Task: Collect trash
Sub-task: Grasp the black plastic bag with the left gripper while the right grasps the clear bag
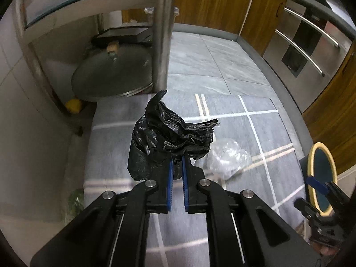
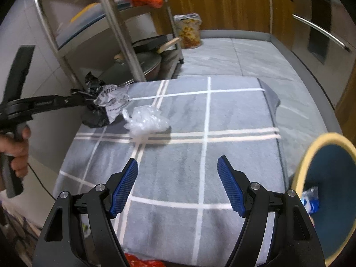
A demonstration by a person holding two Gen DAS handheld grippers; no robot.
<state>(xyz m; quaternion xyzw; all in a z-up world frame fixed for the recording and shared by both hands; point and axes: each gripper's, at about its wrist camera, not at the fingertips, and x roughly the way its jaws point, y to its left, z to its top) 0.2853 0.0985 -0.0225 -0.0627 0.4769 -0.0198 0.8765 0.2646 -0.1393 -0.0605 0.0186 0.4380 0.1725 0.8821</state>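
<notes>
On the grey checked mat, a black trash bag [image 1: 164, 142] is pinched by the left tool [image 1: 176, 166].

The left tool's pads are closed on a fold of the crumpled bag, apparently so it can be lifted clear. The clear plastic wad [image 2: 146, 121] is left lying on the mat, at about eleven o'clock from the right tool [image 2: 178, 178], well apart. That tool is held wide open and empty, beside the yellow-rimmed bin [image 2: 307, 155] at its three o'clock.
</notes>
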